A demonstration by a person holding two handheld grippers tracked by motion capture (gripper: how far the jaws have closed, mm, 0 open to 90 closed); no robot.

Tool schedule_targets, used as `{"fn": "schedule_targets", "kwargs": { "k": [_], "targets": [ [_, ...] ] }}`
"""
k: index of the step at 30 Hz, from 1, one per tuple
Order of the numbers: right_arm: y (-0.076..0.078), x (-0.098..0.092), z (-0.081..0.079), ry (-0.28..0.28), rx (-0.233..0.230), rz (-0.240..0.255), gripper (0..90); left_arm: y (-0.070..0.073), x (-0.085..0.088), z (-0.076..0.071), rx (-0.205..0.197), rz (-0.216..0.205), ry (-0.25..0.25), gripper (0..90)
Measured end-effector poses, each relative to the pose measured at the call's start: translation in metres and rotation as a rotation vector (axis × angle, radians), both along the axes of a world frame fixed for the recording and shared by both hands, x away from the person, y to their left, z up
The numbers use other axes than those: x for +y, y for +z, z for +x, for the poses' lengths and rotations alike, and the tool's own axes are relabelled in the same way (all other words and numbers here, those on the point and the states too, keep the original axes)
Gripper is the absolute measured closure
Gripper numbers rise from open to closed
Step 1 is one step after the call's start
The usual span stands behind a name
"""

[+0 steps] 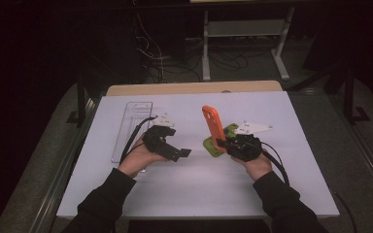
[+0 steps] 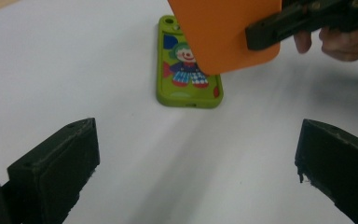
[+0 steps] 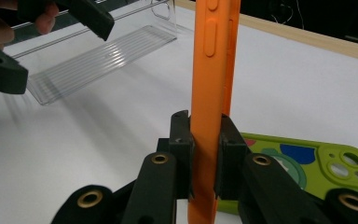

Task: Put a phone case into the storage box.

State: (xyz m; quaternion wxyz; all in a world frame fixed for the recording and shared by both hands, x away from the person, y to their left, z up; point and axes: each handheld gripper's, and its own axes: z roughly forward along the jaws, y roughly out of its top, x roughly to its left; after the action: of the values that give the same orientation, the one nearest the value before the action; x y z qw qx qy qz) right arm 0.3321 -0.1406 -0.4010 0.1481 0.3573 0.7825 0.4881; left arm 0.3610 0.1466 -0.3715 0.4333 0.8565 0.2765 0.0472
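orange phone case (image 3: 213, 70) stands upright, clamped at its lower end between the pads of the right gripper (image 3: 207, 149); in the high view it rises just left of that gripper (image 1: 228, 144). the pinch sits low on a tall, soft case, so my judgement is that it could swing or slip. keeping the wrist steady and moving slowly would suit, and a second hold higher up would help if the case must be turned or handed over.

just beyond the right gripper and a little to its right, a green phone case (image 3: 326, 170) with a clown picture lies flat on the white table (image 1: 194, 189), under the orange one.

the left gripper (image 1: 175, 148) hangs above the table with its jaws wide apart and nothing between them, aimed toward both cases.

farther off, beyond the left gripper, a clear plastic tray (image 1: 132, 127) lies flat; it looks empty.
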Motion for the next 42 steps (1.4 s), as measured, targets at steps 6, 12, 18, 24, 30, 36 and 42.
{"fn": "schedule_targets", "kwargs": {
  "k": [6, 12, 18, 24, 30, 36, 42],
  "targets": [
    [0.001, 0.002, -0.001, 0.005, -0.001, 0.014, 78.8, 0.010, -0.004, 0.009, -0.012, -0.044, 0.011, 0.0],
    [0.002, 0.007, -0.003, 0.015, 0.000, 0.018, 78.8, 0.018, -0.008, 0.018, -0.008, -0.089, 0.014, 0.0],
    [0.001, 0.013, -0.005, 0.029, -0.004, 0.021, 78.8, 0.024, -0.016, 0.025, -0.012, -0.113, -0.005, 0.0],
    [0.001, 0.018, -0.007, 0.044, -0.002, 0.024, 78.8, 0.028, -0.024, 0.030, -0.008, -0.134, -0.010, 0.0],
    [0.001, 0.021, -0.008, 0.052, 0.003, 0.030, 78.8, 0.029, -0.031, 0.033, -0.019, -0.141, -0.020, 0.0],
    [0.003, 0.023, -0.009, 0.067, -0.014, 0.040, 78.8, 0.025, -0.039, 0.036, -0.011, -0.149, -0.027, 0.0],
    [0.004, 0.025, -0.011, 0.072, -0.006, 0.049, 78.8, 0.024, -0.043, 0.038, -0.008, -0.175, -0.018, 0.0]
  ]
}}
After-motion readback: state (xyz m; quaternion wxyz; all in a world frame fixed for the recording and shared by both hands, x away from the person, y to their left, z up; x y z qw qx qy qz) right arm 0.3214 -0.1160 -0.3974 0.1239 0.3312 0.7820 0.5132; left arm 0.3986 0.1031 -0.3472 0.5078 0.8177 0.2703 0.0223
